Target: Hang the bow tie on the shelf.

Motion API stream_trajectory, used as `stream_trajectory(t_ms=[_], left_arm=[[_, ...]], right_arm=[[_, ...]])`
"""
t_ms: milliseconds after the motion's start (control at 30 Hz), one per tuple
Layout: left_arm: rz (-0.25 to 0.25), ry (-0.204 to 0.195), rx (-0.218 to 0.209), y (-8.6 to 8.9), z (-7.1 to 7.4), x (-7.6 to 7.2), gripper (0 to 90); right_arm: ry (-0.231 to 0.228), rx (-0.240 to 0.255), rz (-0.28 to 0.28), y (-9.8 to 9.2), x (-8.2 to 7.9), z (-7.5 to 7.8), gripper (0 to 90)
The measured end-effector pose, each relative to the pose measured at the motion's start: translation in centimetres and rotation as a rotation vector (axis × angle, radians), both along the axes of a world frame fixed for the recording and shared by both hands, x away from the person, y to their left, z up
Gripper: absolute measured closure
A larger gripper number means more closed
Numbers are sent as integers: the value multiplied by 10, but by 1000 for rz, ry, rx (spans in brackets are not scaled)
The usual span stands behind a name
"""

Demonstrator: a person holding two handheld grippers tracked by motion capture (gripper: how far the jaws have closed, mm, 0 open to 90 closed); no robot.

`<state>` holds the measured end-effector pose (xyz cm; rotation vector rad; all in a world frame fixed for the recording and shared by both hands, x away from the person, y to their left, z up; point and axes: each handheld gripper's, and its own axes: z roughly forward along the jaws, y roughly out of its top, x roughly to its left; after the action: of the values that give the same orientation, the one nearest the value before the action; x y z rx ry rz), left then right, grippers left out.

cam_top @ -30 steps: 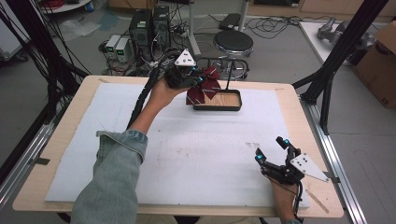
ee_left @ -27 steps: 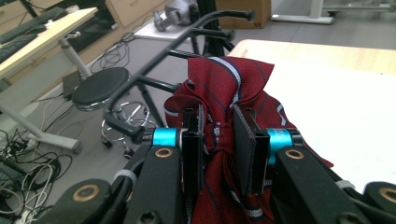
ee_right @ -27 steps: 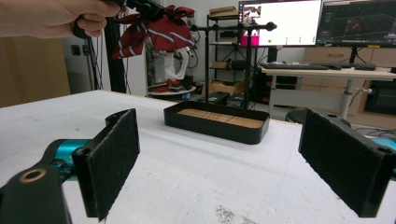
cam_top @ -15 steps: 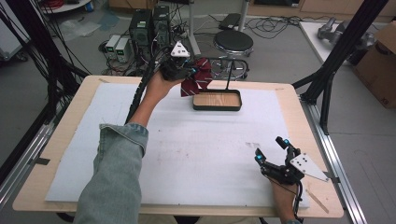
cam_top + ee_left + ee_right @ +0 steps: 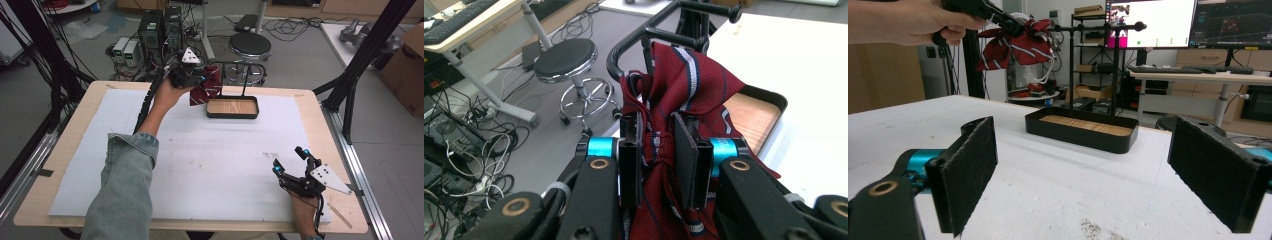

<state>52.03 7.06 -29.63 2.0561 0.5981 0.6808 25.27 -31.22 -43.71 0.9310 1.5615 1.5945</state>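
The left tool (image 5: 200, 82) is clenched on a bunched red striped tie (image 5: 684, 100), holding it up in the air beside the black rack (image 5: 243, 75) above the tray (image 5: 233, 107) at the counter's (image 5: 70, 145) far edge. The right tool (image 5: 290, 162) rests released near the front right corner.

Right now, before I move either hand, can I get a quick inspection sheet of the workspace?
Surface: white mat on wooden table, faint smudges near front right.
Job's things: red striped cloth held beside black rack; rack's wood-lined tray holds nothing.
Clutter: nothing seen on the mat.
Grippers: left gripper shut on the cloth; right gripper open, at front right.
Cables: black cable trails along left forearm.
Surroundings: stool, computer towers, floor cables, cardboard box.
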Motion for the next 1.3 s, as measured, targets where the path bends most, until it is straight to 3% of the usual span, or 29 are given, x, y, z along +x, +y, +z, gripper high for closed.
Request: stream_trajectory(t_ms=[300, 400, 733, 1300], left_arm=[[20, 20, 50, -3, -10, 4, 738], [26, 24, 45, -4, -13, 6, 737], [43, 6, 70, -9, -25, 9, 734], [74, -25, 12, -20, -47, 15, 731]], right_arm=[[1, 0, 0, 0, 0, 0, 115], [-1, -1, 1, 0, 0, 0, 115], [4, 1, 3, 0, 0, 0, 115], [3, 1, 7, 0, 0, 0, 115]])
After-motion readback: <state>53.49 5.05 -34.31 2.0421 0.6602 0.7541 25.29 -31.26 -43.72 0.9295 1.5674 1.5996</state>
